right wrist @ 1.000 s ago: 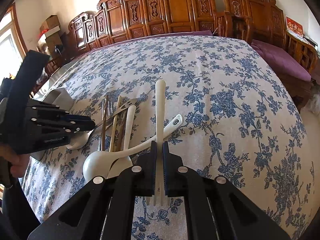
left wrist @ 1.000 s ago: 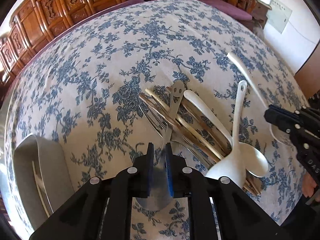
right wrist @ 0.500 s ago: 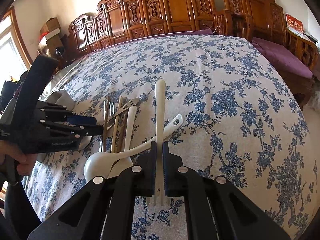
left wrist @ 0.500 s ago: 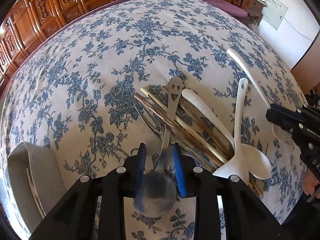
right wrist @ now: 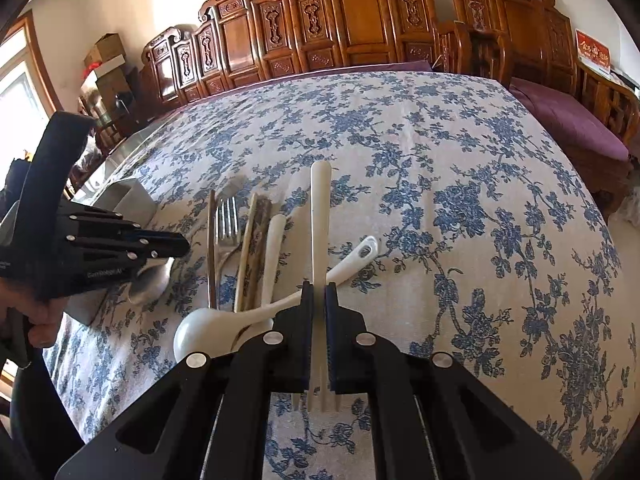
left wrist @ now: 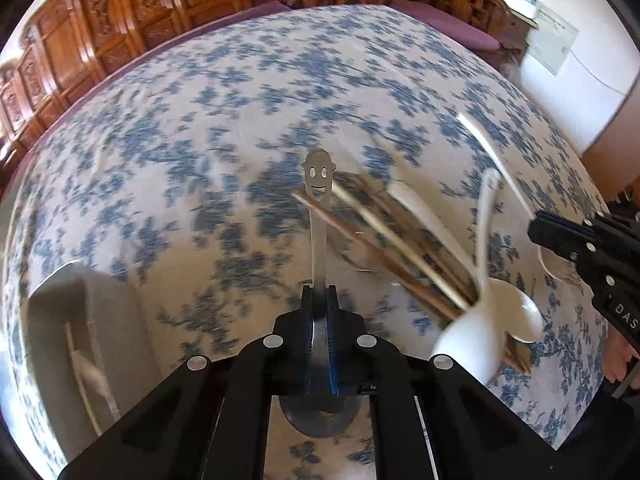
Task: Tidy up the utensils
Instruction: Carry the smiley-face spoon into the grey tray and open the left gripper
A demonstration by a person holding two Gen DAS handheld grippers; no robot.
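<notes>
My left gripper point(left wrist: 320, 292) has its jaws closing tight on the neck of a metal spoon point(left wrist: 318, 220) with a smiling face cut into its handle end. The spoon's bowl hangs below the pads and its handle points forward over the pile. The same gripper point(right wrist: 184, 246) shows at the left of the right wrist view, with the spoon's bowl point(right wrist: 148, 284) under it. My right gripper point(right wrist: 319, 288) is shut on a white plastic fork point(right wrist: 320, 208), tines toward the camera. Between them lie chopsticks point(right wrist: 248, 248), a metal fork point(right wrist: 226, 216) and white spoons point(right wrist: 200, 334).
A grey utensil holder point(left wrist: 60, 320) stands at the left, close to the table's edge, and is also seen as a grey box point(right wrist: 128, 200). The floral tablecloth point(right wrist: 440, 160) covers the table. Carved wooden chairs point(right wrist: 360, 20) line the far side. A person's hand point(right wrist: 36, 316) grips the left tool.
The left jaws opened around the metal spoon, then shut on its neck. The spoon now stands in line with the gripper, and the left view is blurred by motion. The right gripper kept still.
</notes>
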